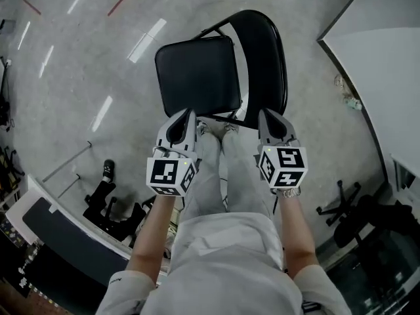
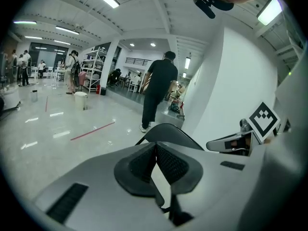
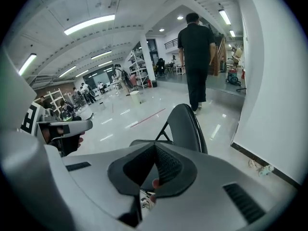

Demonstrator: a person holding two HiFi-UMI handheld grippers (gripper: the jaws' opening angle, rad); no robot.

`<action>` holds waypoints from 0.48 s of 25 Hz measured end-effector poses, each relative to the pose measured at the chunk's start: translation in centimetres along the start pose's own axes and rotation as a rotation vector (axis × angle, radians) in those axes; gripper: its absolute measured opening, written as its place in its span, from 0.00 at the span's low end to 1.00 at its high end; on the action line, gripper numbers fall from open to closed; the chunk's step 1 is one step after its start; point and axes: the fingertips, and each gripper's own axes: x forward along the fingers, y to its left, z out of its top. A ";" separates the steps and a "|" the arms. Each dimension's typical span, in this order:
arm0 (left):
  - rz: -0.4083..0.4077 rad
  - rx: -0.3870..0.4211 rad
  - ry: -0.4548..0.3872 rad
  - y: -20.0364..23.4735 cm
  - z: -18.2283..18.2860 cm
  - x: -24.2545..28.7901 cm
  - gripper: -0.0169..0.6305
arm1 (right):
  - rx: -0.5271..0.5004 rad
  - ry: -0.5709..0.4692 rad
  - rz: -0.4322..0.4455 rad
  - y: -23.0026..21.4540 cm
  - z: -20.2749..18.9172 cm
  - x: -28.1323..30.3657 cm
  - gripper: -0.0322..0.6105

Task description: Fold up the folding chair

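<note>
While folding chair (image 1: 224, 67) stands open, seat (image 1: 197, 76) hides its legs.

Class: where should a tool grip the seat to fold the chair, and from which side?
Probably the edge of the seat farthest from the backrest, approached from the head view's left: the seat lies flat and that edge is free to lift.

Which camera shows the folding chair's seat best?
The head view: the whole black seat lies flat, seen from above. The right gripper view shows the backrest and only the seat's edge; the left gripper view shows just the backrest's top.
</note>
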 end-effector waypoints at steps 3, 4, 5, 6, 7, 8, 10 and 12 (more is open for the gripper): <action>-0.008 0.006 -0.013 -0.3 -0.1 2.1 0.04 | -0.007 -0.011 -0.010 -1.6 0.3 1.1 0.06; -0.011 0.005 -0.019 -0.4 -0.1 2.9 0.04 | -0.015 -0.017 -0.014 -2.2 0.5 1.5 0.06; -0.015 0.004 -0.024 -0.6 -0.2 3.6 0.04 | -0.028 -0.024 -0.021 -2.8 0.8 1.9 0.06; -0.019 0.003 -0.029 -0.8 -0.3 4.4 0.04 | -0.043 -0.034 -0.029 -3.4 1.2 2.4 0.06; -0.025 0.003 -0.033 -1.0 -0.4 5.1 0.04 | -0.059 -0.044 -0.039 -4.0 1.6 2.8 0.06; -0.032 0.002 -0.036 -1.2 -0.7 5.8 0.04 | -0.076 -0.053 -0.049 -4.7 2.0 3.3 0.06; -0.045 0.000 -0.037 -1.6 -1.4 7.1 0.04 | -0.108 -0.068 -0.073 -6.1 2.7 4.3 0.06; -0.055 -0.003 -0.030 -2.0 -2.5 8.1 0.04 | -0.134 -0.082 -0.100 -7.7 3.4 5.1 0.06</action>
